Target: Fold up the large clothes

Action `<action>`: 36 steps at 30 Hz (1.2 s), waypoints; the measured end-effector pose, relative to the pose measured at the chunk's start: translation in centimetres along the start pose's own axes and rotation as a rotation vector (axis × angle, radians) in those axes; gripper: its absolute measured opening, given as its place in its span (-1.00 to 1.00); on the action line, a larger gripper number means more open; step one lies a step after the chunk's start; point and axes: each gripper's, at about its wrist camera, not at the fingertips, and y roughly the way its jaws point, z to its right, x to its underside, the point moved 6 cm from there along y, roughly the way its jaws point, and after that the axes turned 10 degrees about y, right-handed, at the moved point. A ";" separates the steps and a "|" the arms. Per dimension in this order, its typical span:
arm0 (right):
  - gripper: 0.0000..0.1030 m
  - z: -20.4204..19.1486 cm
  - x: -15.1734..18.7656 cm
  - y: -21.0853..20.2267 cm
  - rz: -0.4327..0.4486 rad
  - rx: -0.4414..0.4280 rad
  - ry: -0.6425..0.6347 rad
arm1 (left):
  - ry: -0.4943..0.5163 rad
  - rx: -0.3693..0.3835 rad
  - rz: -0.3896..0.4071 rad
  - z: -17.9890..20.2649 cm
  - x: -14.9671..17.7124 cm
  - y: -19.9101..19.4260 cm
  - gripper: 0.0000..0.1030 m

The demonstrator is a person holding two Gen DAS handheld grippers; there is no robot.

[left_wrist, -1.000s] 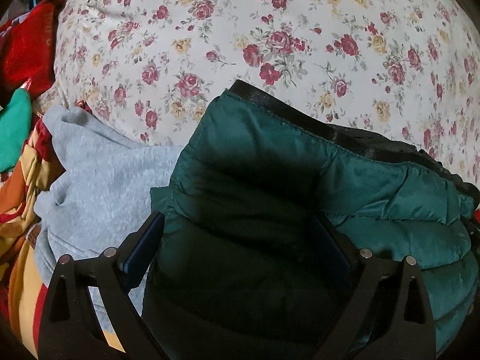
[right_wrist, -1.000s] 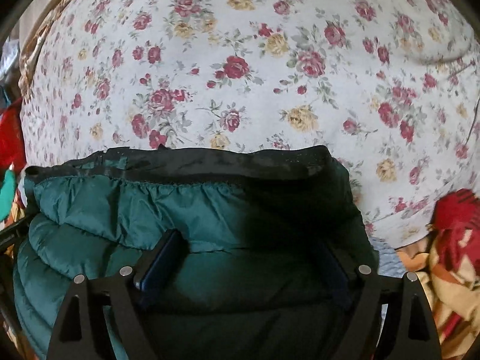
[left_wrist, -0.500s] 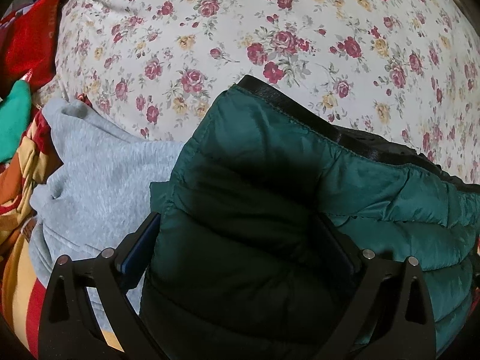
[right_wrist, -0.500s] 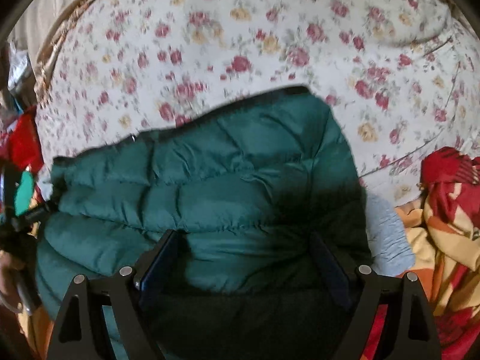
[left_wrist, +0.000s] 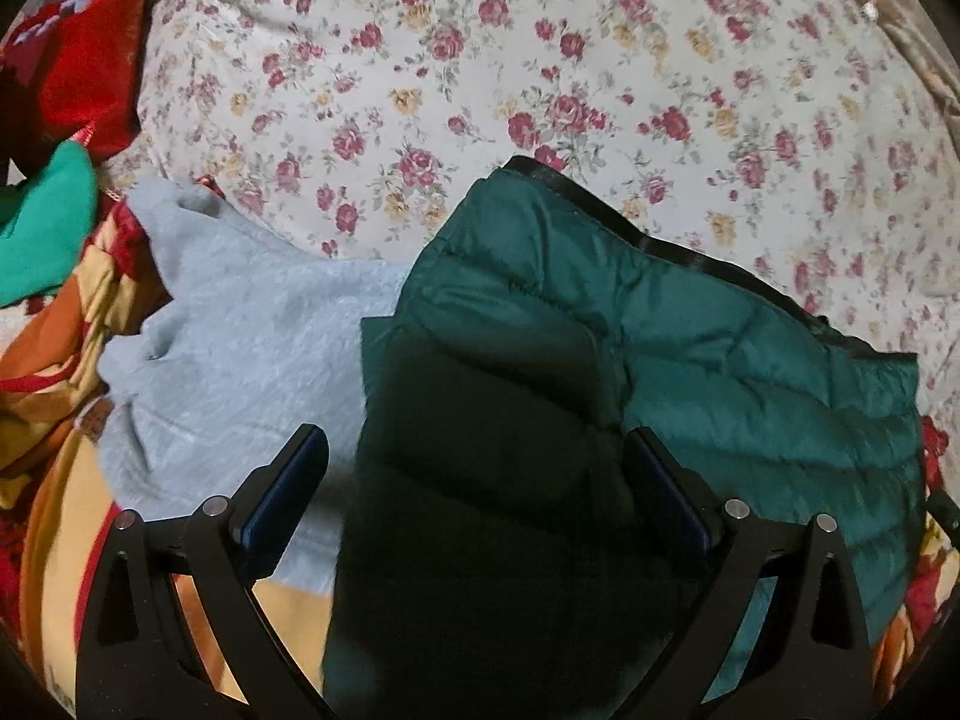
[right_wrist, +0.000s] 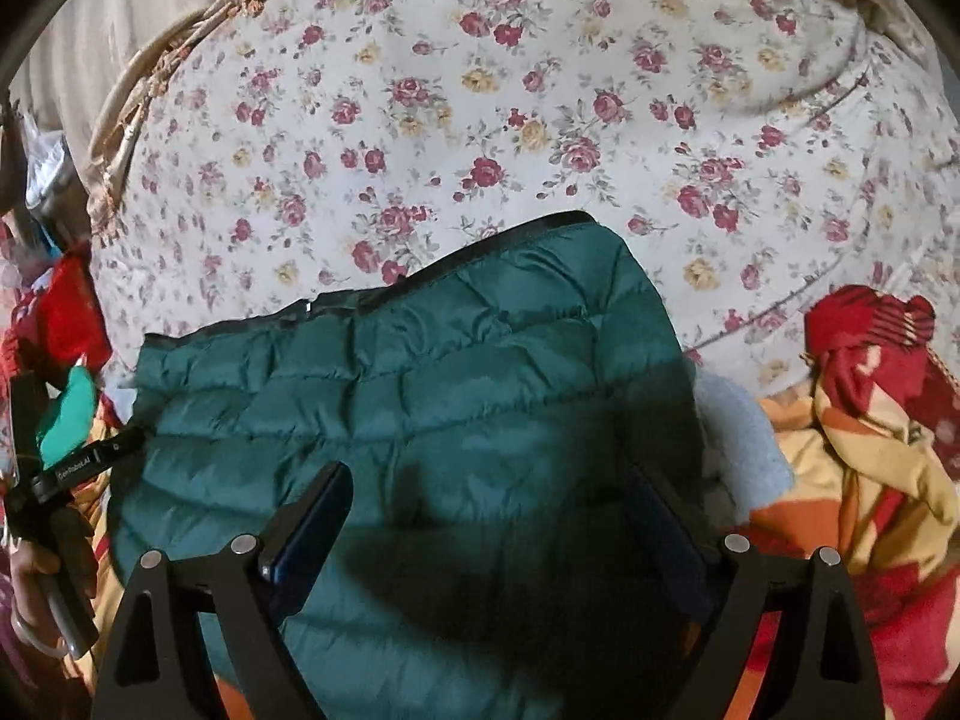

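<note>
Plainly the green puffer jacket (right_wrist: 420, 396), folded low in the frame's centre on the floral sheet (right_wrist: 540, 120), looks light, puffy and slippery, so with my right gripper (right_wrist: 486, 516) opening wide above it, clamping nothing, and my left gripper (left_wrist: 474, 480) spread too, I'd grab its black-trimmed edge (left_wrist: 660, 240).

Jacket (left_wrist: 690, 372): dark green quilted, black trim along upper edge. Sheet (left_wrist: 480, 60), upper frame: white with red, pink and yellow rose print. Sweater (left_wrist: 240, 348), left of frame: pale grey; blanket (right_wrist: 870, 480), lower right: red, orange, cream; cloth (left_wrist: 42, 228), left edge: bright green.
</note>
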 end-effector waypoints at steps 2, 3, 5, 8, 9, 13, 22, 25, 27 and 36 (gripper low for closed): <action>0.76 0.0 0.4 -0.8 -0.006 0.002 -0.005 | -0.004 0.014 0.002 -0.1 0.4 -0.9 0.92; 0.76 0.1 0.7 -1.1 -0.007 0.001 -0.002 | -0.007 0.020 0.002 -0.2 0.7 -1.4 0.92; 0.76 -0.1 1.0 -1.5 -0.011 -0.007 0.011 | -0.013 0.024 0.003 -0.3 1.2 -2.2 0.92; 0.76 0.0 1.7 -1.9 -0.038 -0.018 0.023 | -0.012 0.025 0.002 -0.5 1.7 -2.9 0.92; 0.76 -0.1 1.9 -2.0 -0.042 -0.018 0.016 | -0.012 0.023 0.001 -0.6 1.9 -3.1 0.92; 0.76 -0.9 2.4 -2.7 -0.030 0.000 -0.022 | -0.001 0.020 0.000 -0.6 2.5 -4.0 0.92; 0.76 -1.0 2.8 -3.2 -0.031 0.011 -0.028 | 0.012 0.018 0.003 -0.4 2.8 -4.6 0.92; 0.76 -0.5 2.7 -3.0 -0.035 0.018 -0.019 | 0.005 0.019 -0.004 -0.7 2.9 -4.2 0.92; 0.76 0.0 2.5 -2.6 -0.043 0.022 -0.010 | -0.001 0.023 -0.013 -0.8 2.9 -3.7 0.92; 0.76 3.6 2.2 -0.2 -0.068 0.060 0.057 | -0.154 0.210 -0.057 -3.0 3.0 -0.2 0.92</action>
